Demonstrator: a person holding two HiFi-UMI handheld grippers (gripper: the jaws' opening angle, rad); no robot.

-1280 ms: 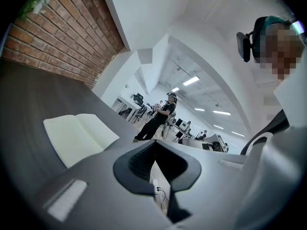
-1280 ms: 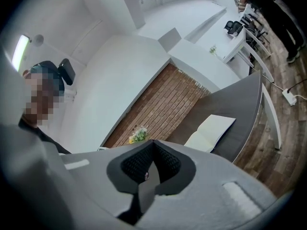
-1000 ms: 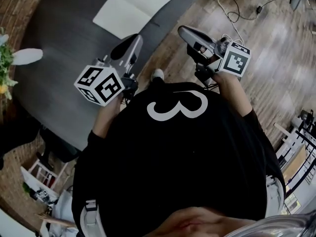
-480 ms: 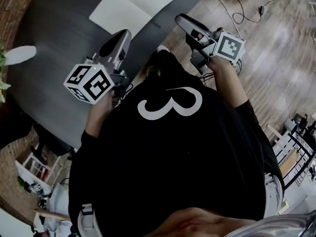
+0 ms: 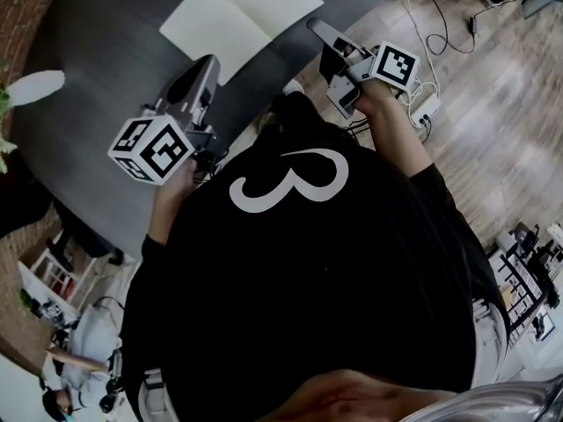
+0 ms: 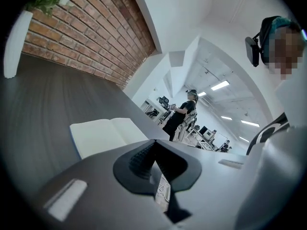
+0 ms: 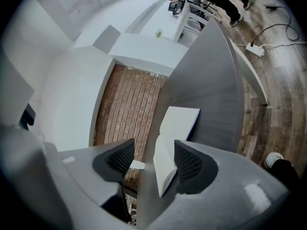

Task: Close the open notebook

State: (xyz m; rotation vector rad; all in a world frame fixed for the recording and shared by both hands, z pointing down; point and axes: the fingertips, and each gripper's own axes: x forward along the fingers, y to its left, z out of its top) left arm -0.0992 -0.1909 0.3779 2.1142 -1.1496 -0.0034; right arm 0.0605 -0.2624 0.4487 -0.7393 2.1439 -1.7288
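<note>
Notebook (image 5: pixel 236 16): open flat on table (image 5: pixel 106 60), ahead of both grippers; left gripper (image 6: pixel 156 164) jaws together, right gripper (image 7: pixel 153 158) jaws opening wide, empty; risk: a jaw snags one page instead of the cover, creasing it.

A white-paged notebook (image 5: pixel 230 18) lies on a dark grey table (image 5: pixel 106 47) by a red-brown brick wall (image 6: pixel 91 37).
</note>
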